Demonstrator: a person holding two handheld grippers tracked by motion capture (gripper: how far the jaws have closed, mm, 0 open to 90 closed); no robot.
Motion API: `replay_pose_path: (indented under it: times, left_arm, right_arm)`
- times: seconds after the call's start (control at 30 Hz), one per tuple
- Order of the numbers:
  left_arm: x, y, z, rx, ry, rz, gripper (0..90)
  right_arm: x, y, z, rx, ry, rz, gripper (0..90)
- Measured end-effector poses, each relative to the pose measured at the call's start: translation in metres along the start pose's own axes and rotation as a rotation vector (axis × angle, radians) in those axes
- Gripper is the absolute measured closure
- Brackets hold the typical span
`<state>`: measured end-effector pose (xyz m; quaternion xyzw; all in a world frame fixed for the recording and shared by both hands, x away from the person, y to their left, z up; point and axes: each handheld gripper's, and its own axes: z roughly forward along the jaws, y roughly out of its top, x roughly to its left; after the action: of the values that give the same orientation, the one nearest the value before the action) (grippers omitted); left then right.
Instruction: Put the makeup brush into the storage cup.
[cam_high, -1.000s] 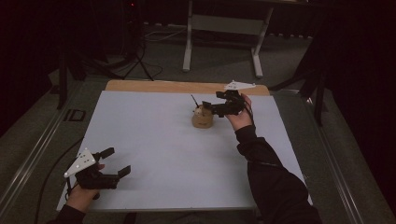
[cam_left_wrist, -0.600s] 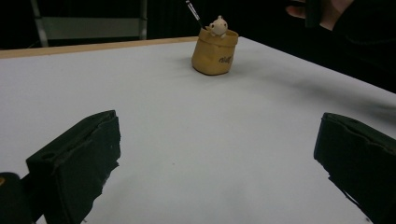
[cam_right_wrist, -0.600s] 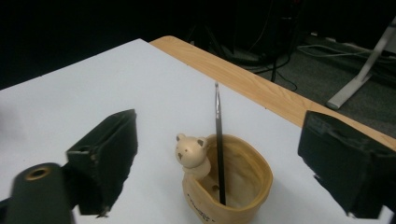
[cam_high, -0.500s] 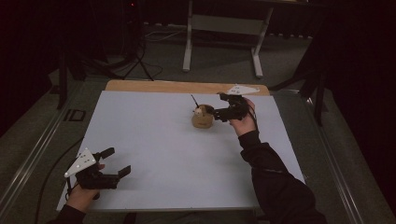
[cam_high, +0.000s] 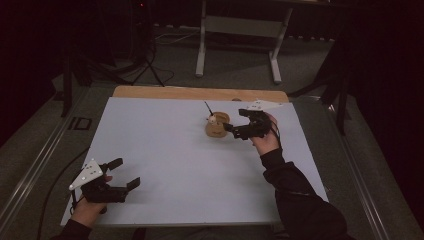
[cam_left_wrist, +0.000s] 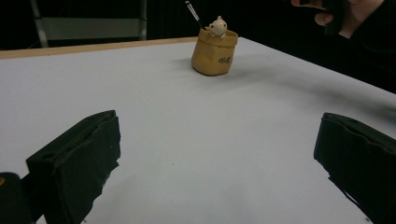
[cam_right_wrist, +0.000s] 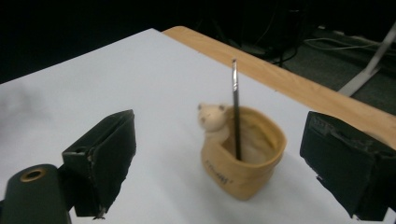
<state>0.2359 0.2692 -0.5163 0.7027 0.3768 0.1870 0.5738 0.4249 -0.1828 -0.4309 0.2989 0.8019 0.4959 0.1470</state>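
A second ago my right gripper (cam_high: 239, 123) sat right over the pouch (cam_high: 216, 128), just right of centre in the high view, with its jaws at the pen (cam_high: 207, 108). Now it has backed off to the right; the pouch stands free in front of it, apart from both jaws. The jaws have just been opening and nothing is between them. I read that as the pen dropped and let go: it stands slanted in the pouch, tip down, beside the small animal figure (cam_right_wrist: 212, 119) on the rim. That step looks finished to me.

In the right gripper view the jaws are spread as wide as they go, one at lower left and one at lower right, with the pouch low in the middle between and beyond them, touching neither. They hold nothing.

My left gripper (cam_high: 124, 172) rests at the lower left of the high view on the white board (cam_high: 165, 150), in the same spot as before, jaws spread wide and empty. In its own view the pouch (cam_left_wrist: 214, 57) sits far off at the top centre, with my right hand (cam_left_wrist: 345, 14) in the upper right corner.
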Motion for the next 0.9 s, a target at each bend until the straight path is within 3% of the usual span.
replay_pose_path:
  times: [0.27,0.4,0.9]
  left_arm:
    - [-0.001,0.001,0.0,-0.005,-0.006,-0.006,0.5]
    - [-0.001,0.001,0.0,-0.003,-0.006,0.0,0.5]
    - [-0.001,0.001,0.001,0.0,-0.007,0.003,0.5]
  right_arm:
    - [0.014,-0.013,-0.011,-0.006,0.002,-0.021,10.8]
    - [0.021,-0.027,-0.015,-0.001,0.039,-0.009,10.8]
    - [0.04,-0.045,-0.029,0.005,0.079,-0.024,12.5]
